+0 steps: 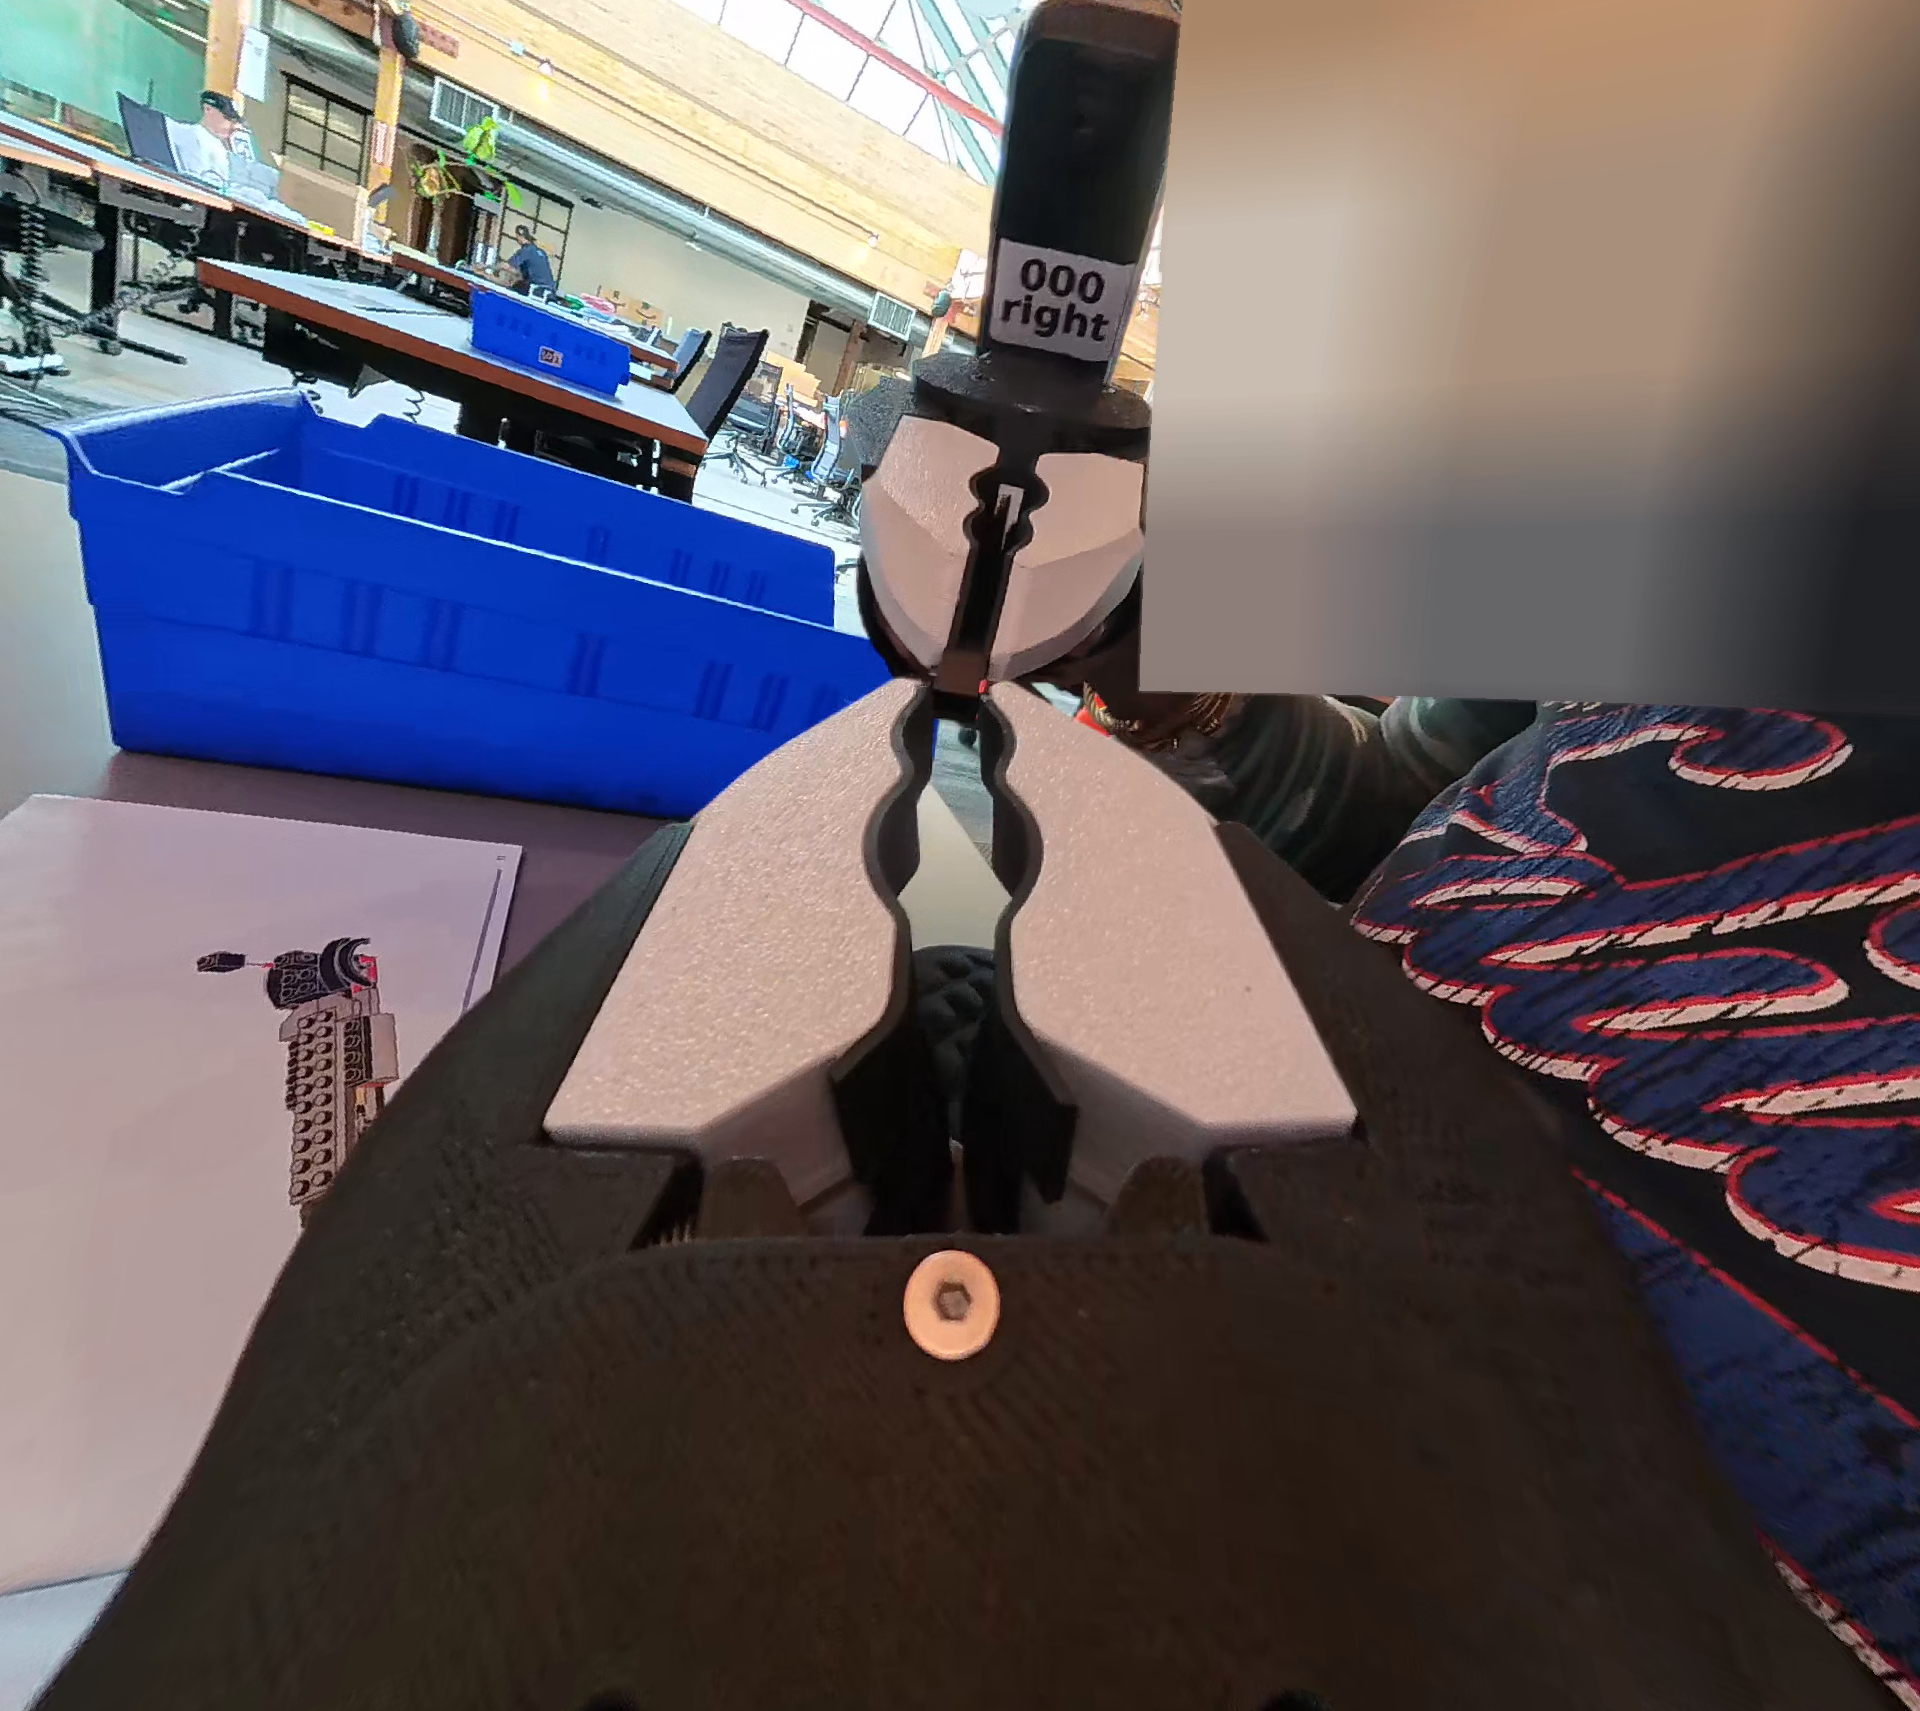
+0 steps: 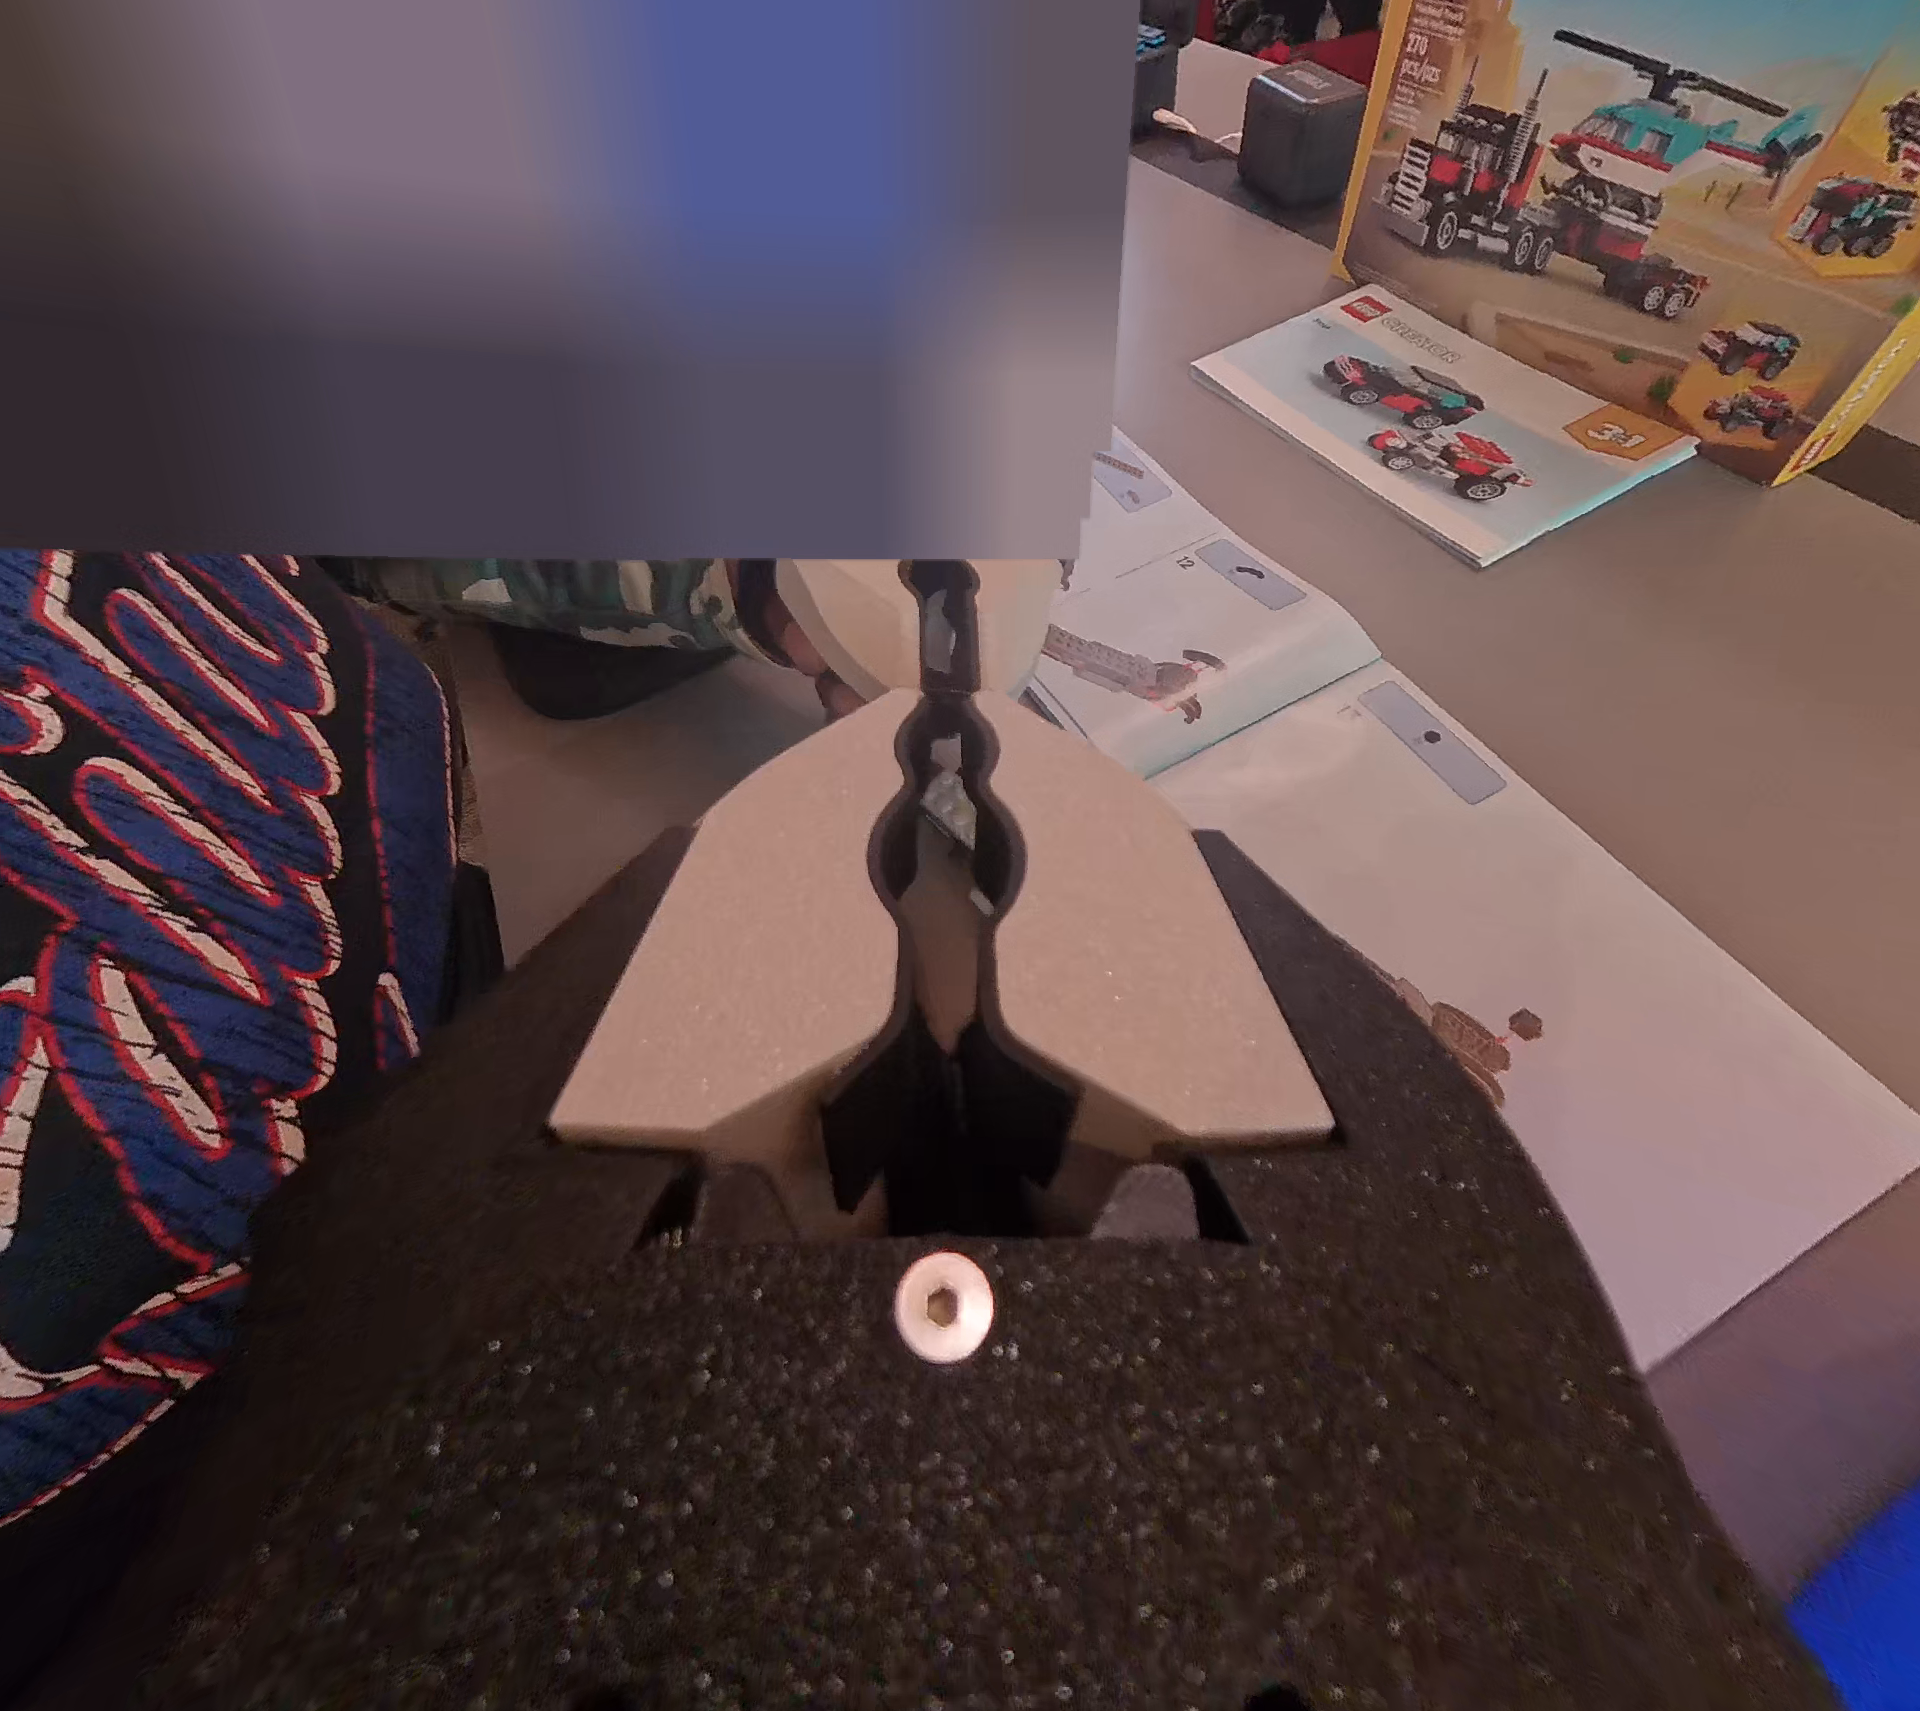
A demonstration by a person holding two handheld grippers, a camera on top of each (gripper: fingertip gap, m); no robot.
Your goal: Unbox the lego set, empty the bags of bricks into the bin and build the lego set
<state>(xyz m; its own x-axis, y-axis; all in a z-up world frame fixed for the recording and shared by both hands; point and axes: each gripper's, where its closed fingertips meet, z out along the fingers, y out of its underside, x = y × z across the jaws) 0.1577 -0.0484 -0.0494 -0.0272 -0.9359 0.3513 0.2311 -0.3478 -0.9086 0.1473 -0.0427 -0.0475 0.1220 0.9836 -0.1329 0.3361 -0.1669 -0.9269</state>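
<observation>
Left gripper (image 1: 951, 711) fills the lower centre of its view, jaws drawn almost together at the tips, a narrow wavy slot behind them. Right gripper (image 1: 971, 674) comes down from upper centre to meet it tip to tip; its jaws are near-closed on a thin dark piece (image 1: 977, 591) that runs along the slot. Judgement: the two are held nose to nose above the table so one part can be pressed onto another, clear of the clutter.

Right wrist view: right gripper (image 2: 940, 705) at centre, jaws nearly together, small grey-white bricks (image 2: 948, 794) visible in the slot. Whether the left jaws actually pinch anything, I cannot tell.

Largest to smallest around them:
- Bin (image 1: 436, 591), blue, left middle of the left view, near the work; contents hidden by its wall.
- Box (image 2: 1662, 123), upper right of the right view, standing upright at the back, out of the way.
- Open manual (image 2: 1351, 913), right of centre, flat under the grippers so the current step can be read.
- Spare booklet (image 2: 1444, 435), closed, just before the box.

Build looks mid-way, a small sub-assembly in hand.
</observation>
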